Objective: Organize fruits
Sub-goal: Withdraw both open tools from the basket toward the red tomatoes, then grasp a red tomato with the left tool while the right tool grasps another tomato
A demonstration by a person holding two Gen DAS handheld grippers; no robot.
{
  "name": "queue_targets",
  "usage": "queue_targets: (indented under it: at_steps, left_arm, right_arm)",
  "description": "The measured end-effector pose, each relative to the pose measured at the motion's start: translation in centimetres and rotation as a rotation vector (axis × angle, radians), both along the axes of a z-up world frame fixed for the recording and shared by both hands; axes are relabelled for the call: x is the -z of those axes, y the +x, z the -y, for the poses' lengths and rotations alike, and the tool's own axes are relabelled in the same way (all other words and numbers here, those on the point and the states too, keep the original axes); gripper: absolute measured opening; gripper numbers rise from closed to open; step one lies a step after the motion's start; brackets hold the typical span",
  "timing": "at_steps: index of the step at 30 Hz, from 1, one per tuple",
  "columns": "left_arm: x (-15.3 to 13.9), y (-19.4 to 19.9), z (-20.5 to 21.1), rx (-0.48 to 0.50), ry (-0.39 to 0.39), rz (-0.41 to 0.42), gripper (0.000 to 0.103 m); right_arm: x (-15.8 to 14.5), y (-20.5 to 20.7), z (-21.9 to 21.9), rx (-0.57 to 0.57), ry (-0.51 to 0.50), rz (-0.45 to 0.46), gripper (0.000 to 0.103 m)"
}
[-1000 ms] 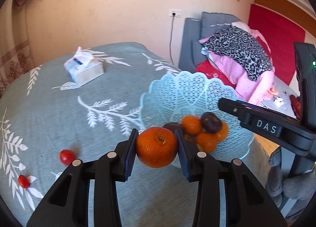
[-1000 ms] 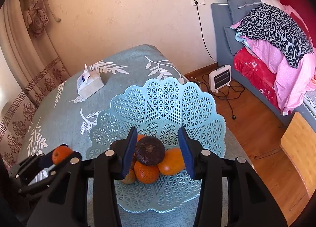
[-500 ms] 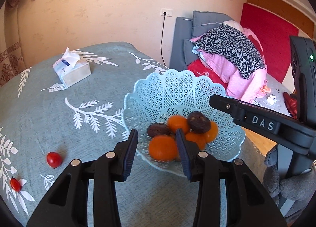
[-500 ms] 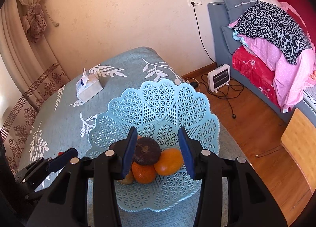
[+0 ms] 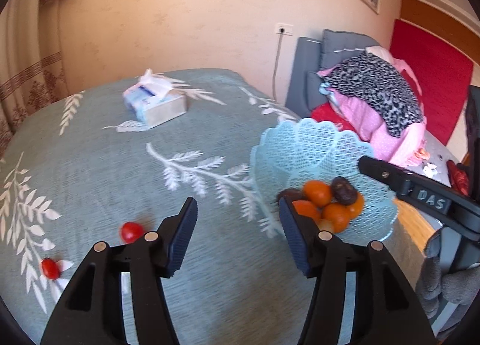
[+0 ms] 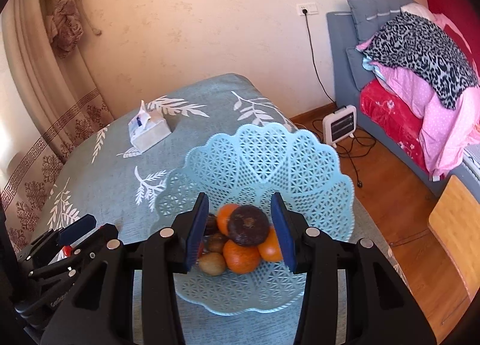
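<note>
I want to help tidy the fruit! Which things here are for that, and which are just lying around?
For the job:
- blue basket
- oranges
- dark fruit
- two small red fruits on the tablecloth

Just lying about:
- tissue box
- heater
- bedding

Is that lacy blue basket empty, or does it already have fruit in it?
Partly filled. The blue basket holds a heap of oranges, a dark fruit on top, and brownish fruits beside them.
</note>
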State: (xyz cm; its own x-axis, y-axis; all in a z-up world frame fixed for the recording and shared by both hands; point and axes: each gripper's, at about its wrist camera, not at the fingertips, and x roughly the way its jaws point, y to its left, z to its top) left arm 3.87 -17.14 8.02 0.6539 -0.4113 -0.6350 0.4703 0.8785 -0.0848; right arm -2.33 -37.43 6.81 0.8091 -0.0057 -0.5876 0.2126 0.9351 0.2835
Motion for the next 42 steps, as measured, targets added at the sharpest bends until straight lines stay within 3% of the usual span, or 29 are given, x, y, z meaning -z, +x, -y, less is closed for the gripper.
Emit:
queue_targets:
  at_steps: [12, 14, 15, 32, 42]
  left_arm:
    - [0.0, 0.1, -6.8, -0.149, 0.023, 0.019, 0.067]
    - [0.0, 0.0, -8.0, -0.176, 0.030, 0.022, 0.067]
    - [0.1, -0.1, -8.6, -0.188, 0.033, 0.024, 0.067]
    - [3.5, 0.0, -19.3, -0.426, 0.082, -0.037, 0.067]
    - [5.1, 1.4, -20.7, -0.462, 0.092, -0.073, 0.066]
  right_arm:
    - [-0.7, 1.2, -4.8, -0.105, -0.022, 0.009, 0.045]
    - [-0.8, 1.4, -5.7, -0.115, -0.029, 0.018, 0.060]
    - [-0.8, 1.4, -6.0, -0.120, -0.034, 0.022, 0.060]
    - [0.2, 2.8, -12.9, -0.265, -0.105, -0.006, 0.060]
    - [0.9, 3.7, -15.9, -0.335, -0.135, -0.029, 0.060]
